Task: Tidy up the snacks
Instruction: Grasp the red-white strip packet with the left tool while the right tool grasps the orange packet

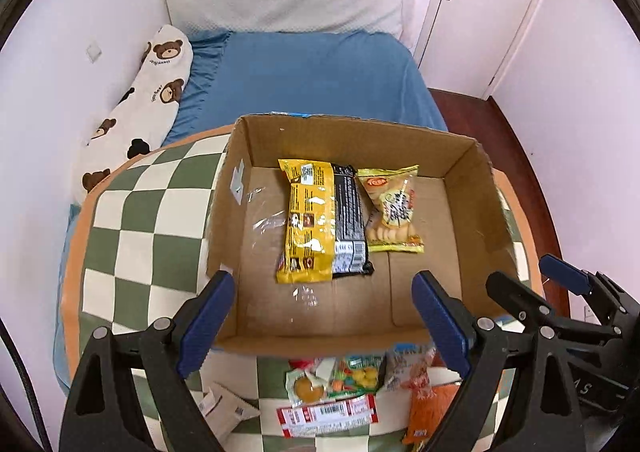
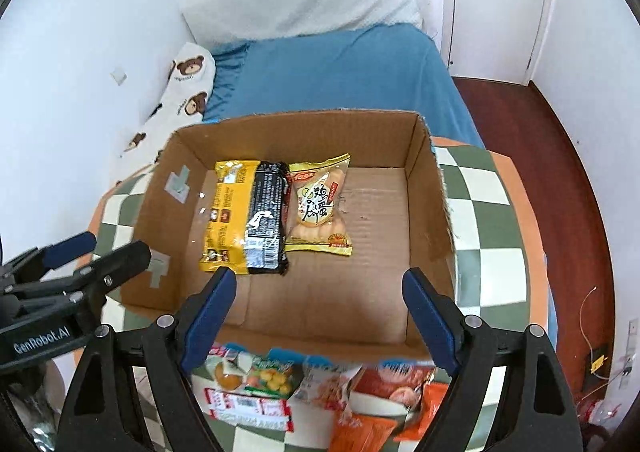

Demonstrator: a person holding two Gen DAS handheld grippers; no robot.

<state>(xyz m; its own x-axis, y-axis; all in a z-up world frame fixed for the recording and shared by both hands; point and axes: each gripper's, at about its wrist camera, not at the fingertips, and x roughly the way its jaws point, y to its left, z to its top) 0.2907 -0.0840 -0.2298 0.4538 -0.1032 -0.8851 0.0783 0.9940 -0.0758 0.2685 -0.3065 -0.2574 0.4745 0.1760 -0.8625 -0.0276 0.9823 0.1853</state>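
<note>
An open cardboard box (image 1: 472,188) (image 2: 424,208) stands on a green-and-cream checkered table. Inside lie a yellow-and-black snack packet (image 1: 324,220) (image 2: 248,216) and a yellow biscuit packet (image 1: 394,208) (image 2: 320,208), side by side. Several loose snack packets (image 1: 340,384) (image 2: 280,384) lie on the table in front of the box. My left gripper (image 1: 324,316) is open and empty above the box's near edge. My right gripper (image 2: 320,312) is open and empty above the box's near edge, to the right of the left one.
The checkered table (image 1: 140,220) (image 2: 492,220) stands against a bed with a blue sheet (image 1: 312,80) (image 2: 344,72). A bear-print pillow (image 1: 140,100) lies along the left wall. A white door (image 2: 496,0) and red wooden floor (image 2: 560,156) are at the right.
</note>
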